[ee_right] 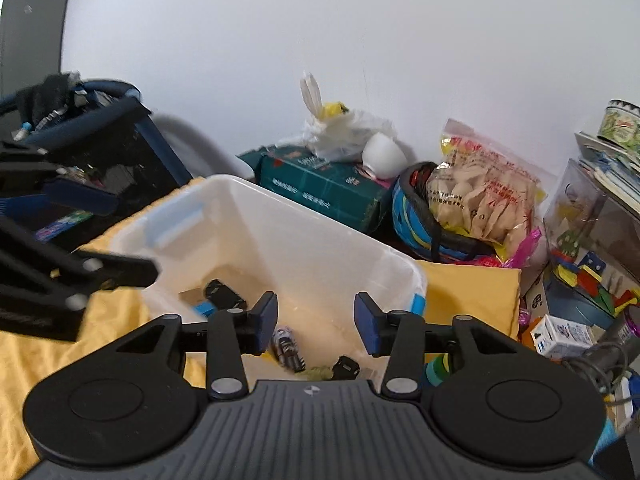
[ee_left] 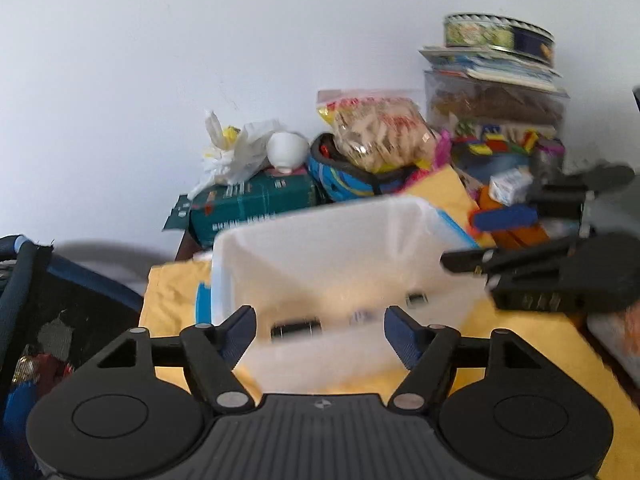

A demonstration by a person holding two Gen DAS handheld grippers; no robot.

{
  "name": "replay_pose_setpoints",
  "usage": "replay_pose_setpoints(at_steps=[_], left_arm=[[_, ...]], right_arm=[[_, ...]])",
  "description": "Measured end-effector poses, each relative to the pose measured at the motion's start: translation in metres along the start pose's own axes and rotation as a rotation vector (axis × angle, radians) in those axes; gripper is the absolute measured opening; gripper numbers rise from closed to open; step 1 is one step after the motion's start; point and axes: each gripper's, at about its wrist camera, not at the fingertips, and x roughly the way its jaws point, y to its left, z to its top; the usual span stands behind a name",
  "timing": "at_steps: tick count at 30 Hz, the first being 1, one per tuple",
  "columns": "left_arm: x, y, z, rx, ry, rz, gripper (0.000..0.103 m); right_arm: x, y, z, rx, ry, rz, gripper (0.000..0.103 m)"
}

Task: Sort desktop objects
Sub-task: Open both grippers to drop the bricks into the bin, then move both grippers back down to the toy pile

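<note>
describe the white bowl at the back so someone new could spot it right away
Start at the translucent white plastic bin on the yellow cloth, then look past its far rim to the dark green carton against the white wall. The small white ceramic bowl sits on that carton, tipped over, beside a crumpled white plastic bag. It is smooth, round and hard, unlike the wrinkled bag.

The small dark items point(ee_left: 296, 326) inside the bin point(ee_left: 320, 248), ahead of the left gripper's fingers, are blurred. The right gripper point(ee_left: 532, 240) is cut off at the picture's right edge.
</note>
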Motion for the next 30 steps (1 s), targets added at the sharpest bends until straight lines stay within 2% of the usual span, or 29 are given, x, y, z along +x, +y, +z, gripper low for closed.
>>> replay_pose_setpoints(at_steps=[4,9,12,14,17,22,24,26,29,30], left_arm=[[-0.012,-0.015,-0.048,0.011,0.075,0.007,0.074],[-0.005,-0.043,-0.109,0.030,0.241,-0.092,0.072],[-0.007,-0.064,-0.129,0.087,0.276,-0.158,0.072],[-0.007,-0.074,-0.134,0.128,0.288,-0.171,0.072],[-0.003,-0.077,-0.132,0.150,0.275,-0.175,0.072],[0.020,-0.072,-0.120,0.126,0.243,-0.149,0.070],[0.033,-0.075,-0.113,0.153,0.252,-0.145,0.064],[0.042,-0.076,-0.107,0.165,0.249,-0.159,0.064],[0.057,-0.077,-0.107,0.175,0.283,-0.168,0.062],[0.061,-0.077,-0.109,0.173,0.296,-0.169,0.057]], right_arm=[[-0.023,0.000,-0.032,0.008,0.042,0.056,0.049],[-0.027,0.014,-0.091,0.032,0.167,0.116,0.045],[-0.026,0.031,-0.125,0.018,0.242,0.173,0.043],[-0.023,0.042,-0.143,0.025,0.294,0.196,0.043],[-0.012,0.047,-0.158,0.063,0.361,0.237,0.035],[0.007,0.023,-0.139,0.175,0.274,0.223,0.036],[0.021,0.017,-0.131,0.167,0.290,0.215,0.037],[0.033,0.015,-0.129,0.163,0.309,0.235,0.037],[0.048,0.014,-0.132,0.213,0.333,0.313,0.037],[0.051,0.015,-0.133,0.239,0.335,0.340,0.035]])
